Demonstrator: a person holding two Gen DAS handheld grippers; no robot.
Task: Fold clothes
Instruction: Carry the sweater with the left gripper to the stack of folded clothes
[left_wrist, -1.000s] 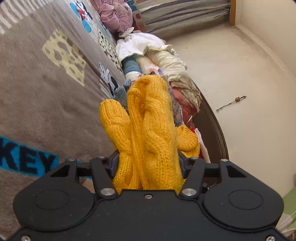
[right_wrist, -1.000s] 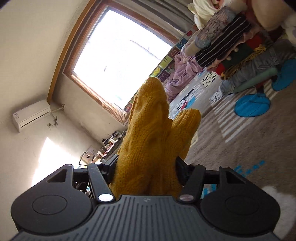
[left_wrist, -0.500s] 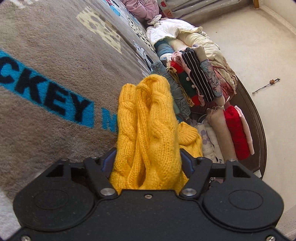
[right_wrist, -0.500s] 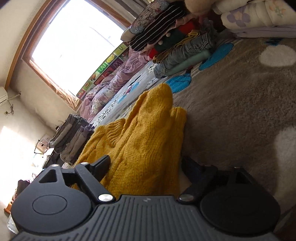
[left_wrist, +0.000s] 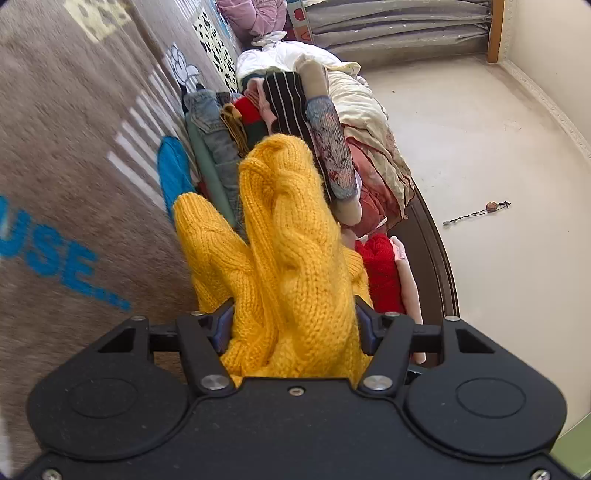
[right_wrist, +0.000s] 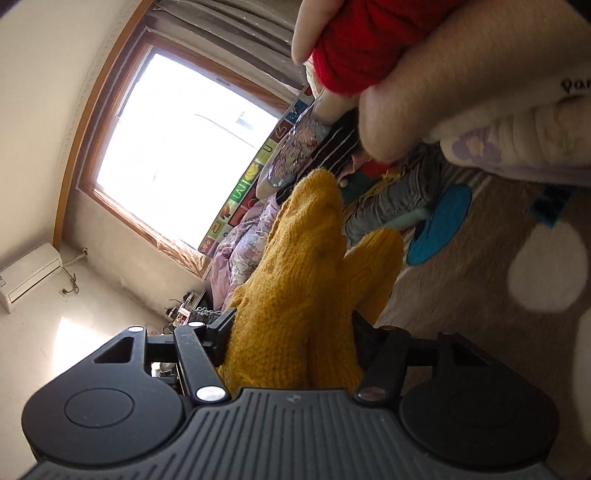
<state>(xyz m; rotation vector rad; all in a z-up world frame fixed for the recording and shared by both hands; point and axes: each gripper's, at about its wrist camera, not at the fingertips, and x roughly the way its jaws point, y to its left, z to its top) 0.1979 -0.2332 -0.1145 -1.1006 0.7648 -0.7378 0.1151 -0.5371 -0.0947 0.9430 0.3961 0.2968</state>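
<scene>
Knitwear fills both pairs of jaws, so you are carrying the yellow cable-knit sweater as a bunched bundle toward the clothes along the far edge of the brown blanket.

Left wrist view: the left gripper has its jaws clamped on a thick wad of the sweater, and they have just been closing a little further on it. The knit stands up between the fingers and hides their tips. Ahead lies the pile of clothes, with jeans, a striped piece and a red knit at the bed's edge beside the floor. Keep this grip firm; loose cable knit slips and stretches, I would judge.

Right wrist view: the right gripper is likewise closed on a fold of the same sweater, its jaws having just been closing after a brief widening, with the knit between them. A stack of folded clothes looms very close above, the window off to the side. Keep both hands level with each other and at one spacing so the fold does not sag, and lower the sweater flat before either side lets go
</scene>
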